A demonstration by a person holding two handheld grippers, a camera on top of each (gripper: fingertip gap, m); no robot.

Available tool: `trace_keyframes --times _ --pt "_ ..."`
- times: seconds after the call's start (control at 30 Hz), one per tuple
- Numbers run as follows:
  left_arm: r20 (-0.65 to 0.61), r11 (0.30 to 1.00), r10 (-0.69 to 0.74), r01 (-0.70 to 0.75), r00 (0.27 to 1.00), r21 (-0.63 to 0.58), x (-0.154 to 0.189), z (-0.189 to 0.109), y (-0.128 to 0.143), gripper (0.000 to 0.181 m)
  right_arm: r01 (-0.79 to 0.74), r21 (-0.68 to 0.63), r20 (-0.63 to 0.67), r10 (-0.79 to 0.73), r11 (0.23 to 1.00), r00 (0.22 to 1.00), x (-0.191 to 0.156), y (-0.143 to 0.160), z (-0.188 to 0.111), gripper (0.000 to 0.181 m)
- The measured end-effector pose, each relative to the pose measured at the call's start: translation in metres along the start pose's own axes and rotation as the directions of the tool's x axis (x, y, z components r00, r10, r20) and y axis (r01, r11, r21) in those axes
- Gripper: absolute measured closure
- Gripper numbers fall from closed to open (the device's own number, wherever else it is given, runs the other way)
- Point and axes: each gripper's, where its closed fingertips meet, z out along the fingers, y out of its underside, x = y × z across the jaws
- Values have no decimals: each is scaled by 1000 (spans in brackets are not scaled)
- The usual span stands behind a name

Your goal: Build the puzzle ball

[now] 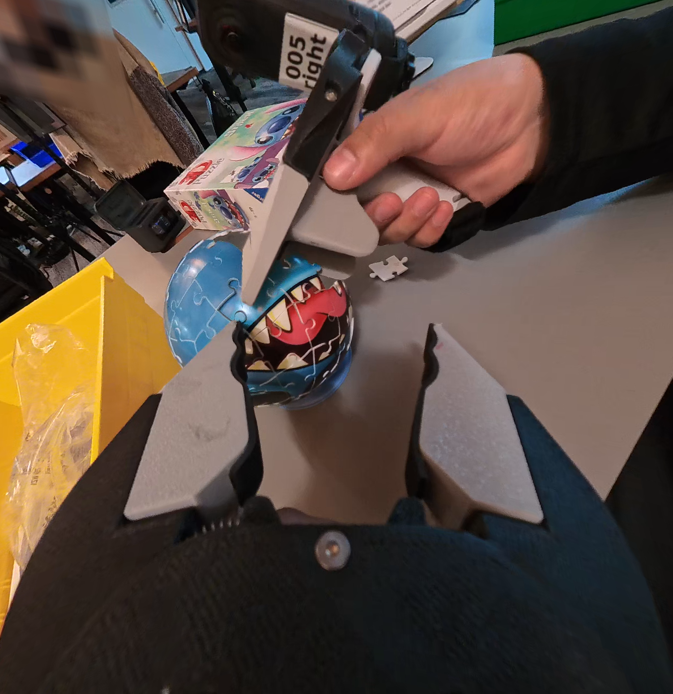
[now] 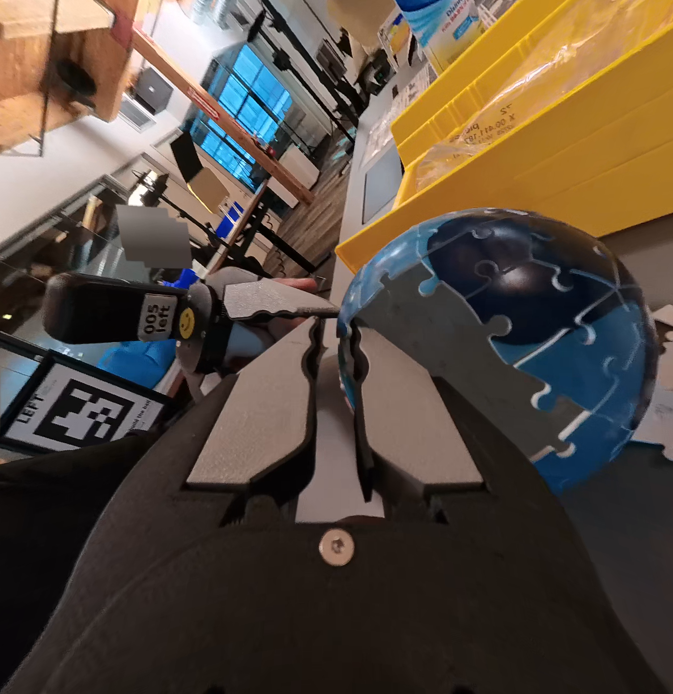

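The puzzle ball (image 1: 214, 300) is blue with a toothy red mouth and stands on the grey table (image 1: 515, 338). In the right wrist view the ball (image 2: 590, 338) has a grey gap where pieces are absent. My right gripper (image 2: 334, 328) comes down from above and its narrow jaws pinch the ball's rim beside the gap; it also shows in the left wrist view (image 1: 295, 285). My left gripper (image 1: 335, 332) is open and empty, with its left finger (image 1: 199, 413) against the ball's side. A white loose piece (image 1: 388, 266) lies behind the ball.
A yellow bin (image 1: 102, 300) with a clear plastic bag (image 1: 53, 432) stands close on the left. The puzzle box (image 1: 229, 169) and a black device (image 1: 147, 218) sit behind the ball. A hand (image 1: 458, 142) holds the right gripper. More loose pieces (image 2: 665, 413) lie past the ball. The white loose piece (image 1: 388, 266) sits 15 cm or so from the ends of my left fingers.
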Motion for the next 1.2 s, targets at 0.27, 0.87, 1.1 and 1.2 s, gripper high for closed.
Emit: trace_keyframes --times 0.27,0.87,1.1,1.2 --pt "-1 1000 0 0 1000 0 1 -4 -1 88 32 -37 -74 -35 999 997 6 3 -1 164" --pt "49 981 -188 185 981 62 13 -34 23 86 92 -20 -138 -94 996 986 0 -1 -67 136" --pt "88 972 -234 232 968 34 17 -22 36 87 279 -53 -234 -284 959 930 -12 -2 -143 135" --pt "97 971 -238 238 966 11 19 -16 42 87 308 -106 -274 -325 946 905 4 10 -166 134"
